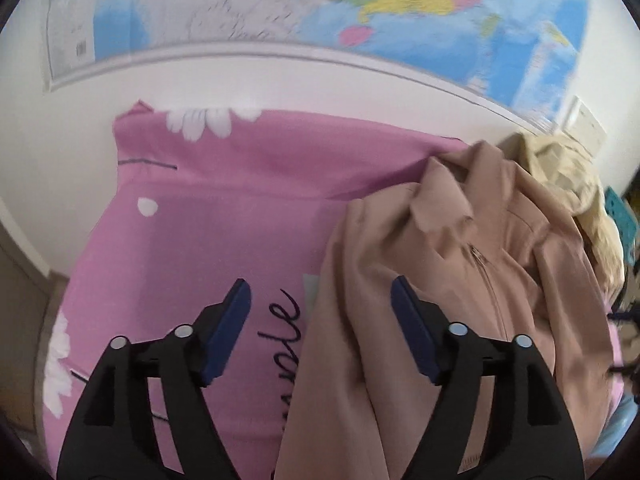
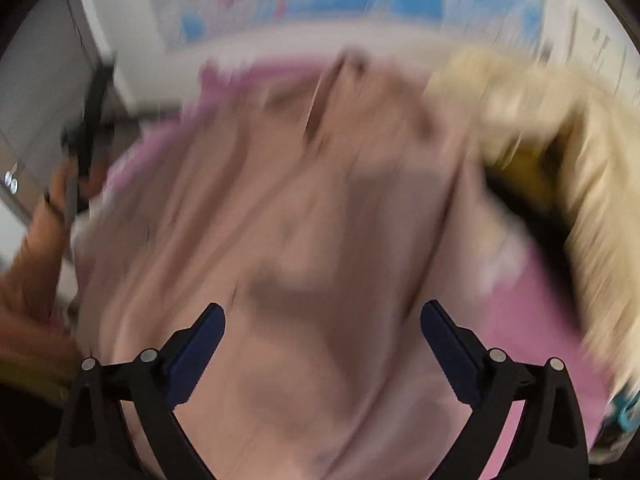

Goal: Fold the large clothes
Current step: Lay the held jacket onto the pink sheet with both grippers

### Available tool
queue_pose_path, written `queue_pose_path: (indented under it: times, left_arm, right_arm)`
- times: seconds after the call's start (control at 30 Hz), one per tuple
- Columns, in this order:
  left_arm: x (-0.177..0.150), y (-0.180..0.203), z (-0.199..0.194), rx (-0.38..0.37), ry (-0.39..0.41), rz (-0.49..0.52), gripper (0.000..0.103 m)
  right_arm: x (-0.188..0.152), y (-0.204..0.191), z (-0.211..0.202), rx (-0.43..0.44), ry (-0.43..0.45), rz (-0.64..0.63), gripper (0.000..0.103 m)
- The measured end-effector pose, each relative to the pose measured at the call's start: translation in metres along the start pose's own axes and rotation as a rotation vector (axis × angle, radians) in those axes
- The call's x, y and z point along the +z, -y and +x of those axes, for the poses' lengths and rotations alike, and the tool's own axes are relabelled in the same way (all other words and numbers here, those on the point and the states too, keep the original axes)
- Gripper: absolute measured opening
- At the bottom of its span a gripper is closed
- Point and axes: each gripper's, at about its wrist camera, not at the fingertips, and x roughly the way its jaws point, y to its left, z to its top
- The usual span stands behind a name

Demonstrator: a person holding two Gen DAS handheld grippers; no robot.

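A tan zip-front jacket (image 1: 460, 280) lies rumpled on a pink flowered bedsheet (image 1: 208, 220), its collar toward the wall. My left gripper (image 1: 320, 304) is open and empty above the jacket's left edge. In the right wrist view, which is blurred, the same jacket (image 2: 300, 220) fills the middle. My right gripper (image 2: 322, 328) is open and empty above it. The other hand-held gripper (image 2: 86, 128) and a hand show at the far left of that view.
A cream garment (image 1: 576, 184) is heaped at the jacket's right; it also shows in the right wrist view (image 2: 560, 140). A world map (image 1: 360, 12) hangs on the white wall behind the bed. Floor shows at the bed's left side.
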Motion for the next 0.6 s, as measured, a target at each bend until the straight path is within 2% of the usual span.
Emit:
queue_pose_path:
  times: [0.03,0.07,0.1,0.13,0.17,0.23,0.33,0.4,0.5,0.53,0.6]
  left_arm:
    - [-0.003,0.005,-0.006,0.003,0.011,0.024,0.074]
    - [-0.006,0.011,-0.009,0.01,0.02,0.044,0.076]
    - [-0.008,0.017,-0.009,0.016,0.025,0.059,0.077]
    - [-0.01,0.021,-0.011,0.021,0.028,0.074,0.077]
    - [-0.011,0.024,-0.014,0.02,0.027,0.081,0.077]
    - [-0.015,0.024,-0.015,0.01,0.02,0.08,0.078]
    - [-0.017,0.021,-0.018,0.02,0.024,0.082,0.078]
    - [-0.015,0.018,-0.021,0.032,0.033,0.082,0.079]
    - [-0.011,0.015,-0.018,0.028,0.032,0.074,0.083]
    - [-0.01,0.015,-0.014,0.032,0.027,0.073,0.084]
    - [-0.009,0.019,-0.003,0.031,-0.001,0.084,0.084]
  right_arm:
    - [-0.011,-0.004,0.007,0.005,-0.021,0.006,0.092]
    - [-0.018,-0.008,0.015,0.002,-0.037,0.008,0.062]
    - [-0.024,-0.011,0.019,0.01,-0.044,0.01,0.038]
    - [-0.027,-0.012,0.018,0.023,-0.048,0.012,0.001]
    - [-0.026,-0.008,0.011,0.025,-0.029,0.018,0.003]
    - [-0.02,-0.001,-0.032,0.006,0.08,0.027,0.003]
    - [-0.007,0.031,-0.103,-0.124,0.223,0.053,0.002]
    - [-0.001,0.067,-0.148,-0.285,0.281,0.094,0.002]
    - [0.006,0.108,-0.162,-0.381,0.275,0.159,0.002]
    - [0.006,0.132,-0.153,-0.42,0.226,0.197,0.003]
    - [-0.001,0.162,-0.121,-0.428,0.114,0.258,0.003]
